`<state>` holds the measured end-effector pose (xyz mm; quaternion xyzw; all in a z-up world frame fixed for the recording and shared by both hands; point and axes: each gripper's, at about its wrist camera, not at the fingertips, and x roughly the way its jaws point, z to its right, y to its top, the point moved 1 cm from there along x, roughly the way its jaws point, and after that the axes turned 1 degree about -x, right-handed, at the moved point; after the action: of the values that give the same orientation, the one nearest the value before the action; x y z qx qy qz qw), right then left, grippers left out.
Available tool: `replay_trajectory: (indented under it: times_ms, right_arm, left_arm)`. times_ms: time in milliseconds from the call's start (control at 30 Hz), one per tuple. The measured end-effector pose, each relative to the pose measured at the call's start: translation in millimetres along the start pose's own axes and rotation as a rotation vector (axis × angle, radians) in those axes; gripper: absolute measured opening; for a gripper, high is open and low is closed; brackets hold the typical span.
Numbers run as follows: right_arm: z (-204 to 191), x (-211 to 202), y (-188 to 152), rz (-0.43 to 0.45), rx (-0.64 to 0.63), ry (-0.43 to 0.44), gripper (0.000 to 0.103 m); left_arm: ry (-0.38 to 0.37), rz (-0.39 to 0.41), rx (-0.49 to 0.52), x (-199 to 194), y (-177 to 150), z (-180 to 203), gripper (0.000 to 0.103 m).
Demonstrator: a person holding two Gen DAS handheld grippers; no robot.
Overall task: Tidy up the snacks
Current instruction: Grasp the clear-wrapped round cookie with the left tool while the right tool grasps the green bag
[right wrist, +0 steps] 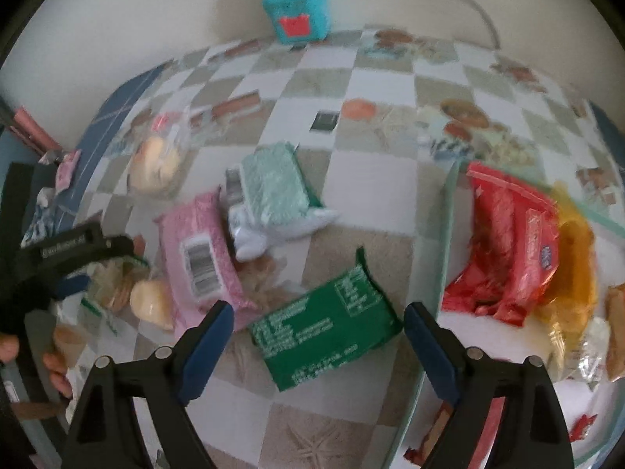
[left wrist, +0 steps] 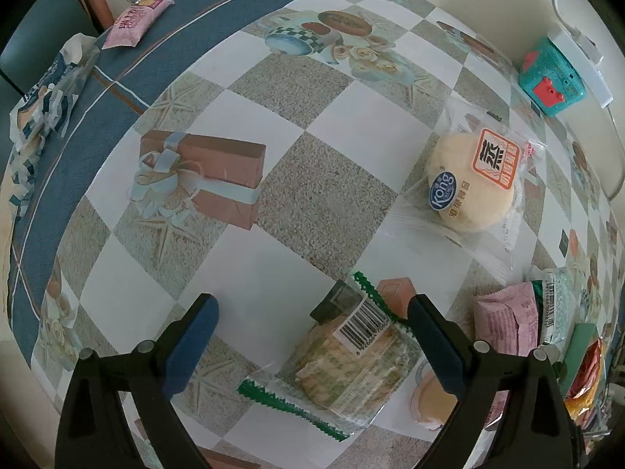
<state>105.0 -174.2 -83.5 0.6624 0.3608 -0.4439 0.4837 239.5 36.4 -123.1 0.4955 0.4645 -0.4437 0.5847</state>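
My left gripper (left wrist: 312, 308) is open, its jaws wide apart just above a clear cracker pack with green edges (left wrist: 347, 355) on the table. A steamed bun in clear wrap (left wrist: 472, 179) lies farther right. My right gripper (right wrist: 318, 314) is open over a dark green snack pack (right wrist: 326, 330). A pink pack (right wrist: 201, 250) and a mint-green pack (right wrist: 273, 187) lie beyond it. A clear tray (right wrist: 441, 234) at the right holds red (right wrist: 508, 250) and yellow packs (right wrist: 574, 265). The left gripper also shows at the left of the right wrist view (right wrist: 70, 265).
A teal box (left wrist: 550, 74) stands against the wall by a white power strip (left wrist: 586, 62). A pink packet (left wrist: 136, 19) and a crumpled blue-white wrapper (left wrist: 47, 90) lie at the table's far left edge. A small round jelly cup (left wrist: 433, 398) sits by the left gripper's right finger.
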Motion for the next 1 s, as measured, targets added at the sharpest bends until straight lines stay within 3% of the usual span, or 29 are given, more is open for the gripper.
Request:
replay_trajectory:
  times_ms: [333,733,833,900,1000]
  right_arm:
    - [-15,14,-13,-0.065,-0.109,-0.015,0.09]
    - [-22,12,-17,-0.043,-0.126,-0.041,0.078]
    - [-23,10,-16,-0.042,-0.131,-0.046,0.078]
    - [-24,8,-16,-0.039,-0.132,-0.048,0.078]
    - [-26,4,-18,-0.031,-0.134,-0.049,0.078]
  left_arm:
    - [-0.002,-0.001,0.001,2,0,1,0.097]
    - [0.001,0.0,0.015,1,0,5,0.096]
    - [0.003,0.021,0.042,-5,0,10,0.069]
    - [0.004,0.03,0.057,-9,0,14,0.042]
    - [0.007,0.032,0.081,-9,-2,20,0.032]
